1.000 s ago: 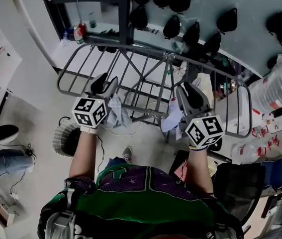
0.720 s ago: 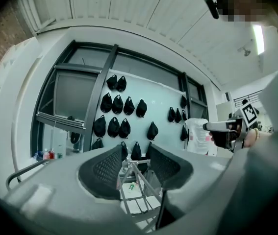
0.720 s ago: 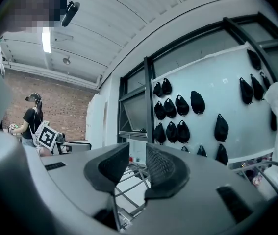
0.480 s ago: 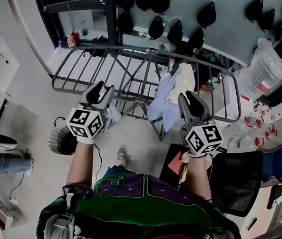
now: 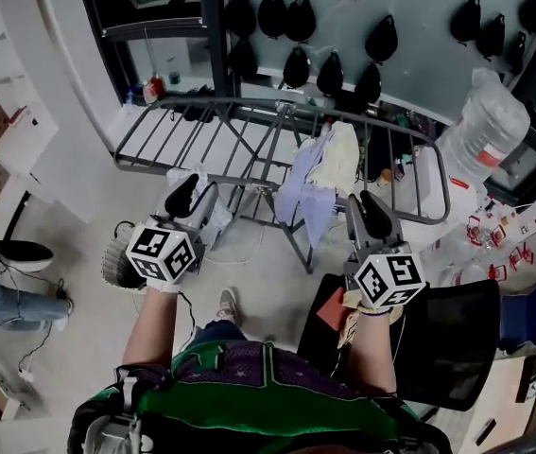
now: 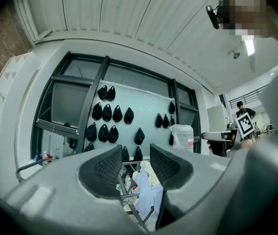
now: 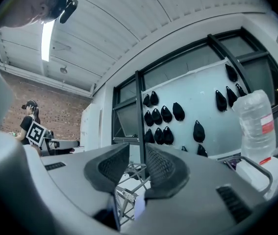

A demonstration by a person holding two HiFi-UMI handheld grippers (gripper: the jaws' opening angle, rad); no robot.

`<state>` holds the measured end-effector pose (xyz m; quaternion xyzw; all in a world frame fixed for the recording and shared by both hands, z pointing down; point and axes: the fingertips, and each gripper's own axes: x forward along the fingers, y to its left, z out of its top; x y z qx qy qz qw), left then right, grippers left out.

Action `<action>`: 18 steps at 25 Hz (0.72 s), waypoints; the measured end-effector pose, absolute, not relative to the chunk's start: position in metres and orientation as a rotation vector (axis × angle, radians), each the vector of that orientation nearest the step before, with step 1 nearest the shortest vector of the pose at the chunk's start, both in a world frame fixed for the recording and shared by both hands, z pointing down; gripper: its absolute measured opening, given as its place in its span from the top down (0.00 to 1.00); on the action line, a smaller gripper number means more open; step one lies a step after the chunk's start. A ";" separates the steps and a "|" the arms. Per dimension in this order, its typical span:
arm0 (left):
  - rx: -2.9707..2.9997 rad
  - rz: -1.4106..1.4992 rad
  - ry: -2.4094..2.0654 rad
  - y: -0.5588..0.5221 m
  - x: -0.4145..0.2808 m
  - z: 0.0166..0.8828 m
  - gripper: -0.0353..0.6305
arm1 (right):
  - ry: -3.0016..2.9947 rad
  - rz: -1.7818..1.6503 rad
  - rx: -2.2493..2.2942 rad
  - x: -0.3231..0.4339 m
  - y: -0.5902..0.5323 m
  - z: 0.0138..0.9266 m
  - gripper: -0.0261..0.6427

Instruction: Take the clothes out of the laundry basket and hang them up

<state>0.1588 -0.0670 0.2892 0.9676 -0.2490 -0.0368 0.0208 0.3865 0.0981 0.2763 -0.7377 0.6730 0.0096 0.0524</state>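
Clothes (image 5: pixel 319 173) draped on drying rack (image 5: pixel 249 102)
Left gripper (image 5: pixel 195 189) and right gripper (image 5: pixel 364 208) hover in front, both with jaws apart, gripping nothing.

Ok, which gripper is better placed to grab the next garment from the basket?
Probably left: the left gripper, open and empty, hangs nearly over the laundry basket; the right gripper, also empty, is farther off.
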 end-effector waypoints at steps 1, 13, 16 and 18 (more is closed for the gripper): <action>3.005 -0.115 -0.782 -0.063 0.155 0.285 0.67 | 2.045 0.035 -2.242 0.385 0.102 0.273 0.83; 3.038 -0.210 -0.780 -0.070 0.120 0.247 0.77 | 1.984 0.118 -2.268 0.341 0.106 0.234 0.83; 3.033 -0.209 -0.779 -0.080 0.110 0.245 0.84 | 1.964 0.129 -2.283 0.327 0.098 0.229 0.83; 3.034 -0.208 -0.769 -0.086 0.103 0.245 0.89 | 1.937 0.150 -2.291 0.319 0.094 0.225 0.83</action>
